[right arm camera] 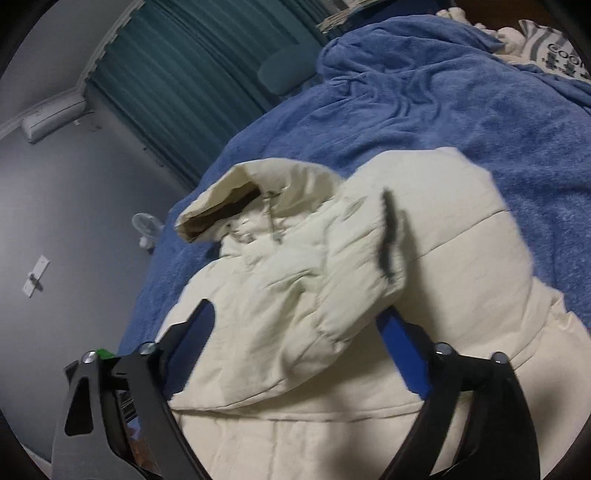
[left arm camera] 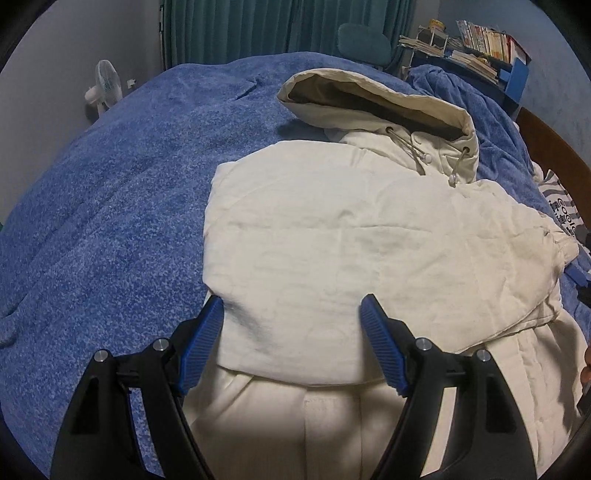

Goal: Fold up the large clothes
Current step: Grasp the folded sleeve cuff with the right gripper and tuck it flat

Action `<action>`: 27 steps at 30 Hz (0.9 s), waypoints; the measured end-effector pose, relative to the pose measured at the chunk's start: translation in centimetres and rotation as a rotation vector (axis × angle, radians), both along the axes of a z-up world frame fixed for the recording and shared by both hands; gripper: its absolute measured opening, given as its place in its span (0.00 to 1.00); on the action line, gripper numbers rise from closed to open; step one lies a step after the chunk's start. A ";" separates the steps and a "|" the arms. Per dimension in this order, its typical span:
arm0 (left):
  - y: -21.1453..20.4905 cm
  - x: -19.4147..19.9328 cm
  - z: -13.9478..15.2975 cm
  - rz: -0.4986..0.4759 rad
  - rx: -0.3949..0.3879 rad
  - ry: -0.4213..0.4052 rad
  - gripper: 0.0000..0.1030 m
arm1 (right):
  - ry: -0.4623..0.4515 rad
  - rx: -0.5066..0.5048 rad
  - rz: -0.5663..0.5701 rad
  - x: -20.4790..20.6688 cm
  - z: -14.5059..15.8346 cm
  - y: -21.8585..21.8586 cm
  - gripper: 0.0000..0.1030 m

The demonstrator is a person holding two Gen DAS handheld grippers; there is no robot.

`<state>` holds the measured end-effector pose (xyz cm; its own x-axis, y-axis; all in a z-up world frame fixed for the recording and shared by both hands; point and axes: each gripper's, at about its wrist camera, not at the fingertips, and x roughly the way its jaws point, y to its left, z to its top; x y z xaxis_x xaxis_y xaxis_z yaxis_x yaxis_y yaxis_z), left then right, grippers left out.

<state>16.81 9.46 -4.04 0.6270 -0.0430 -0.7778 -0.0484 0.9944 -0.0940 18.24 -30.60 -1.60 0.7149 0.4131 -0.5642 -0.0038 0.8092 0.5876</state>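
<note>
A cream hooded jacket (left arm camera: 332,236) lies on a blue blanket (left arm camera: 110,192), hood (left arm camera: 376,99) at the far end, one side folded over the body. My left gripper (left arm camera: 291,306) is open, its blue pads either side of the folded panel's near edge, holding nothing. In the right wrist view the jacket (right arm camera: 461,258) shows again, with a cream sleeve (right arm camera: 325,280) lying between the fingers of my right gripper (right arm camera: 295,314). The jaws stand wide apart around the sleeve, and its dark cuff opening (right arm camera: 388,236) points away.
The blue blanket (right arm camera: 424,103) is bunched at the far right. A striped pillow (left arm camera: 561,206) lies at the right edge. A white fan (left arm camera: 103,88) stands by the left wall. Green curtains (left arm camera: 258,29), a teal chair (left arm camera: 364,42) and a cluttered blue shelf (left arm camera: 480,48) stand behind.
</note>
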 end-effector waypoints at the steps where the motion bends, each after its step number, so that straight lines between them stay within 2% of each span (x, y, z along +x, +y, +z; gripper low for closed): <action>1: 0.0 0.0 -0.1 -0.001 -0.003 -0.001 0.70 | 0.005 -0.014 -0.015 0.2 -0.2 -0.3 0.68; 3: 0.1 0.0 -0.1 -0.002 -0.009 0.001 0.70 | 0.026 -0.063 -0.038 0.7 -0.7 -0.4 0.49; 4: 0.1 0.0 -0.2 -0.003 -0.009 0.002 0.70 | 0.037 -0.085 -0.045 0.8 -1.0 -0.6 0.33; 5: 0.2 0.0 -0.3 -0.004 -0.007 0.004 0.70 | 0.042 -0.110 -0.056 0.8 -1.1 -0.6 0.23; 7: 0.1 0.0 -0.2 -0.004 -0.007 0.004 0.70 | 0.022 -0.130 -0.068 0.2 -0.6 -0.6 0.19; 10: 0.0 0.0 -0.2 -0.008 -0.001 0.003 0.70 | -0.054 -0.181 -0.094 -1.7 1.6 -0.2 0.17; 13: -0.2 -0.1 -0.3 -0.020 0.011 0.003 0.70 | -0.071 -0.205 -0.109 -3.3 2.7 -0.5 0.16; 16: -0.4 -0.1 -0.3 -0.029 0.015 0.005 0.70 | -0.008 -0.231 -0.113 -2.8 1.8 -1.2 0.16; 18: -0.5 0.0 -0.4 -0.031 0.020 0.007 0.70 | 0.093 -0.171 -0.127 -1.8 -0.6 -2.5 0.16; 21: -0.6 0.1 -0.6 -0.035 0.024 0.009 0.70 | 0.191 -0.097 -0.145 -0.8 -3.8 -3.7 0.19; 24: -0.7 0.1 -0.7 -0.038 0.027 0.011 0.71 | 0.238 -0.058 -0.161 -0.4 -5.7 -4.3 0.21; 27: -0.8 0.1 -0.9 -0.036 0.038 0.014 0.73 | 0.243 -0.069 -0.170 -0.5 -5.9 -3.9 0.25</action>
